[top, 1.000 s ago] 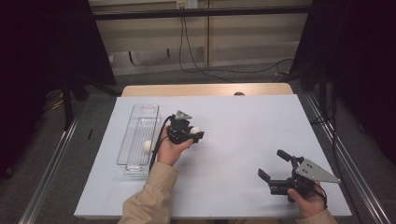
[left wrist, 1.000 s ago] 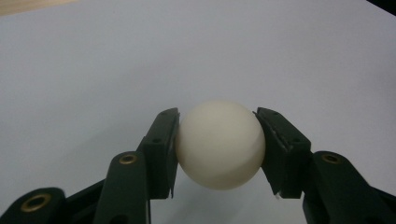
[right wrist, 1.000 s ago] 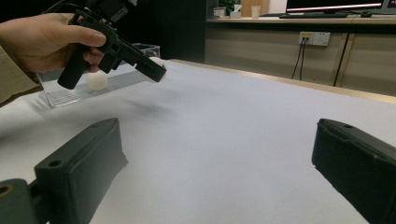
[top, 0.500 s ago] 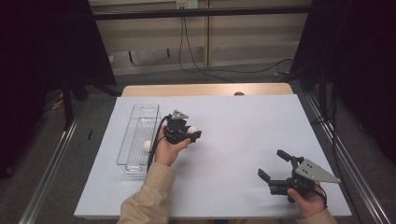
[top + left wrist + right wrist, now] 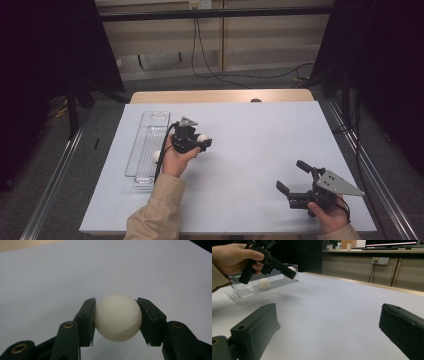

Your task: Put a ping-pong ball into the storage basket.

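I had the left gripper point(image 5: 202, 141) clamped on a white ball point(image 5: 117, 317), held up just right of the clear tray point(image 5: 142, 152). Right gripper point(image 5: 295, 180) sat far right of it, jaws wide, nothing in them.

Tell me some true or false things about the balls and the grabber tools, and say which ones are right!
1. The left gripper holds a white ball between its fingers. True.
2. The right gripper is squeezing a ball too. False: its fingers stand wide apart with nothing between them.
3. Another white ball lies in the clear tray. True.
4. The held ball rests on the table. False: it is lifted above the white surface.
5. The clear tray sits beside the right gripper. False: it lies at the left side of the table, near the left gripper.
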`<control>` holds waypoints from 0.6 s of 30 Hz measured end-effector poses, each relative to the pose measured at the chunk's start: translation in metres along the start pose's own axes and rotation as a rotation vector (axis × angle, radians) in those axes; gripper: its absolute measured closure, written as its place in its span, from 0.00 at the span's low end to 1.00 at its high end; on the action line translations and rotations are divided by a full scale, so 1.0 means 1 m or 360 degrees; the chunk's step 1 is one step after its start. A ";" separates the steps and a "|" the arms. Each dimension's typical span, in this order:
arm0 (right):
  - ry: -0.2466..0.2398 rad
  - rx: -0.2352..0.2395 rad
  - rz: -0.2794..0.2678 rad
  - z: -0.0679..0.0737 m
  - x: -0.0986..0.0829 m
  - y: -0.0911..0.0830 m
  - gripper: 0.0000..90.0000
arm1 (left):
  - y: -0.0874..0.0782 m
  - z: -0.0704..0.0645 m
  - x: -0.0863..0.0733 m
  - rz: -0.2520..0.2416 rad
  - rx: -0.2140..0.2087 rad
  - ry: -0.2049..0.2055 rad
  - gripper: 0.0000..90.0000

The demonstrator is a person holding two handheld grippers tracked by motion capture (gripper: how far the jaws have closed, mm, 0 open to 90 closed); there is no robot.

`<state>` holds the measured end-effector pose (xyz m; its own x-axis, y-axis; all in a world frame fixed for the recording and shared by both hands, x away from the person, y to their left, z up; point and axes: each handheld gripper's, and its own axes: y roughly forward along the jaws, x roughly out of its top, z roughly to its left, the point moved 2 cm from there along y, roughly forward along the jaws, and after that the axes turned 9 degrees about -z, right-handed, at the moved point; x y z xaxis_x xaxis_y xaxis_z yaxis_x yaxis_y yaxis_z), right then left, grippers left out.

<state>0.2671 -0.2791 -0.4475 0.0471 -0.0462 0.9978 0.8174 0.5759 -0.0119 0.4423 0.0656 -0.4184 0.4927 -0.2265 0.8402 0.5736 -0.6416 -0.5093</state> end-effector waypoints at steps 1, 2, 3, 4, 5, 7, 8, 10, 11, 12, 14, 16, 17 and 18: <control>-0.0001 0.0000 0.0001 0.000 0.000 0.000 0.02 | -0.001 0.000 0.000 0.0004 0.0001 0.0001 0.57; 0.0000 0.0001 0.0001 0.000 0.000 0.000 0.02 | -0.001 0.001 0.001 0.0002 0.0006 0.0001 0.57; -0.0002 0.0003 0.0002 0.000 0.000 0.000 0.02 | -0.002 0.001 0.001 -0.0011 0.0007 -0.0014 0.57; -0.0001 0.0002 0.0000 0.000 0.000 0.000 0.02 | -0.002 0.002 0.001 -0.0005 0.0010 -0.0015 0.57; 0.0001 0.0001 -0.0001 0.000 0.000 0.000 0.02 | -0.003 0.002 0.001 -0.0002 0.0011 -0.0007 0.57; -0.0003 0.0002 -0.0001 0.000 0.000 0.000 0.02 | -0.004 0.003 0.001 -0.0013 0.0016 -0.0026 0.57; -0.0002 0.0002 -0.0001 0.000 0.000 0.000 0.02 | -0.005 0.003 0.002 -0.0013 0.0016 -0.0023 0.57; 0.0002 0.0001 -0.0001 0.000 0.000 0.000 0.02 | -0.006 0.004 0.002 -0.0010 0.0016 -0.0011 0.57; 0.0002 0.0003 -0.0002 0.000 0.000 0.000 0.02 | -0.007 0.003 0.003 -0.0013 0.0019 -0.0021 0.57; 0.0002 0.0002 -0.0001 0.000 0.000 0.000 0.02 | -0.007 0.003 0.003 -0.0023 0.0023 -0.0030 0.57; -0.0003 0.0003 -0.0001 0.000 0.000 0.000 0.02 | -0.008 0.003 0.003 -0.0014 0.0021 -0.0033 0.57; 0.0002 0.0003 -0.0005 0.000 0.000 0.000 0.02 | -0.008 0.004 0.003 -0.0002 0.0022 -0.0024 0.57; 0.0001 0.0003 -0.0005 0.000 0.000 0.000 0.02 | -0.008 0.004 0.003 -0.0004 0.0025 -0.0026 0.57; 0.0001 0.0003 -0.0005 0.000 0.000 0.000 0.02 | -0.009 0.004 0.003 -0.0005 0.0026 -0.0027 0.57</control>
<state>0.2669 -0.2792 -0.4472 0.0449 -0.0483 0.9978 0.8164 0.5774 -0.0088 0.4413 0.0732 -0.4123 0.5017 -0.2119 0.8387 0.5859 -0.6300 -0.5097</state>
